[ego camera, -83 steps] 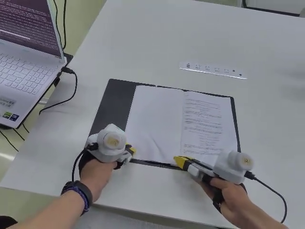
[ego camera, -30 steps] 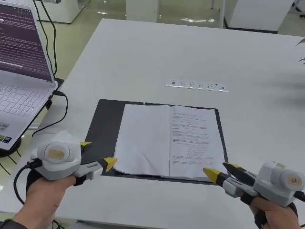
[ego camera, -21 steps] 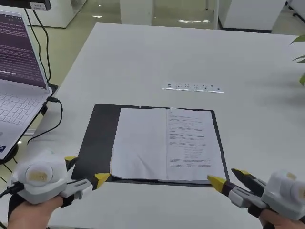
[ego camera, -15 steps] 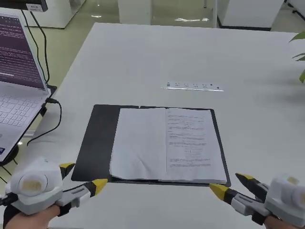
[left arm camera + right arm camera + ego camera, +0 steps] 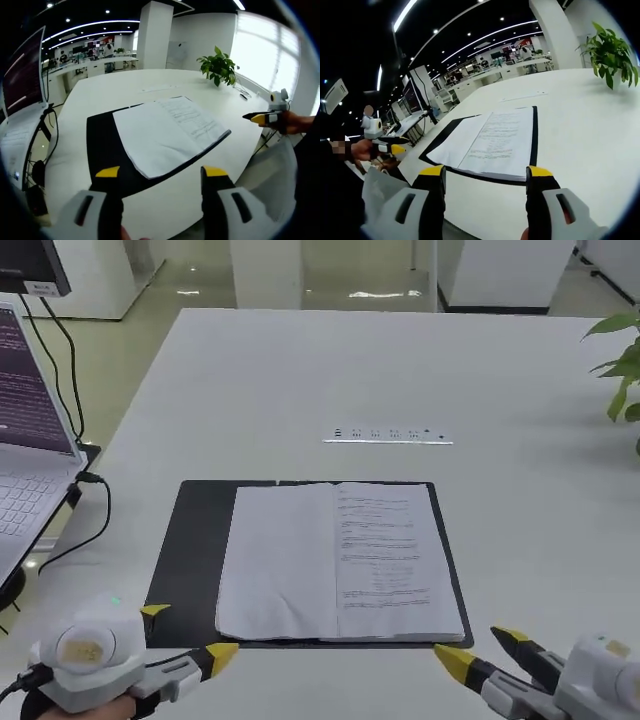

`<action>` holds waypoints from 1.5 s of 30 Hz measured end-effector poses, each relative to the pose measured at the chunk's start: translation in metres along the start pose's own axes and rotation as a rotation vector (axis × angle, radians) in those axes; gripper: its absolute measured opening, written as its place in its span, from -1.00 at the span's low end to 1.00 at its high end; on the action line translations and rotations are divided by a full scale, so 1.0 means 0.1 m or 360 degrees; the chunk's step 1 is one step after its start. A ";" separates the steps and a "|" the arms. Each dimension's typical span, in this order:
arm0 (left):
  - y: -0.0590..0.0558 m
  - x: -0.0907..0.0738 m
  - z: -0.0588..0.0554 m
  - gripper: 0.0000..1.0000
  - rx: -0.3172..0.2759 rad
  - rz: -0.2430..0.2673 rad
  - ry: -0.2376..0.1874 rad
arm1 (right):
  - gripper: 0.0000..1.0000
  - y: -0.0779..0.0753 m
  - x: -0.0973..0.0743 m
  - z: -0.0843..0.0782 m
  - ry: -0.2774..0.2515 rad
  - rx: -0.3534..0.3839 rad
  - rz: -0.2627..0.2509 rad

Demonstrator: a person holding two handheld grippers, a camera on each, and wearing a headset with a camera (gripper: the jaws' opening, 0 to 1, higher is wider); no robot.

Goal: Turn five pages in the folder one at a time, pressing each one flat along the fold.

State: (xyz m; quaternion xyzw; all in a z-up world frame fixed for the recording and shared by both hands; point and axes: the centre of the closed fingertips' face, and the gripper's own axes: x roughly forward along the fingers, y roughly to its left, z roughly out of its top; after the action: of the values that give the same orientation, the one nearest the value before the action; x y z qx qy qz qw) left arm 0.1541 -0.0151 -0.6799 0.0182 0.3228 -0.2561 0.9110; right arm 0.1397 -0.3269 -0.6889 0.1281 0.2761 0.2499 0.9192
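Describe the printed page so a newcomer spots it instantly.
On the white table, a black folder lies open. The printed page is its right-hand sheet; unlike the blank sheet beside it, it carries lines of text.

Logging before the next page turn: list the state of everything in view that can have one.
Black flat folder: open, lying flat on the white table.
White blank left page: lying flat.
White printed right page: lying flat.
Left hand-held gripper: open, empty.
Right hand-held gripper: open, empty.
Silver laptop: lid open, screen lit.
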 end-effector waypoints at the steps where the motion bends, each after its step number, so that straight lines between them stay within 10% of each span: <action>1: -0.03 0.04 0.03 0.26 0.0017 -0.0018 0.0004 | 0.28 -0.01 -0.01 0.00 -0.0001 0.0005 -0.0001; 15: -0.52 0.48 0.38 0.23 0.0296 -0.0271 0.0052 | 0.27 -0.08 -0.01 -0.03 0.0027 0.0042 -0.0008; 31: -1.55 1.25 0.67 0.20 0.0633 -0.0659 0.0095 | 0.27 -0.15 -0.03 -0.03 0.0054 0.0041 -0.0025; 45: -2.00 1.73 0.74 0.18 0.0617 -0.0752 0.0111 | 0.26 -0.18 -0.09 -0.09 0.0055 0.0096 -0.0047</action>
State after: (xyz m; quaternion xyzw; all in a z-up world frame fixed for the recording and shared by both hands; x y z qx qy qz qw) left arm 0.2161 -0.2820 -0.6981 0.1247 0.2944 -0.5169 0.7941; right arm 0.1349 -0.3459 -0.6984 0.1475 0.3014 0.2301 0.9135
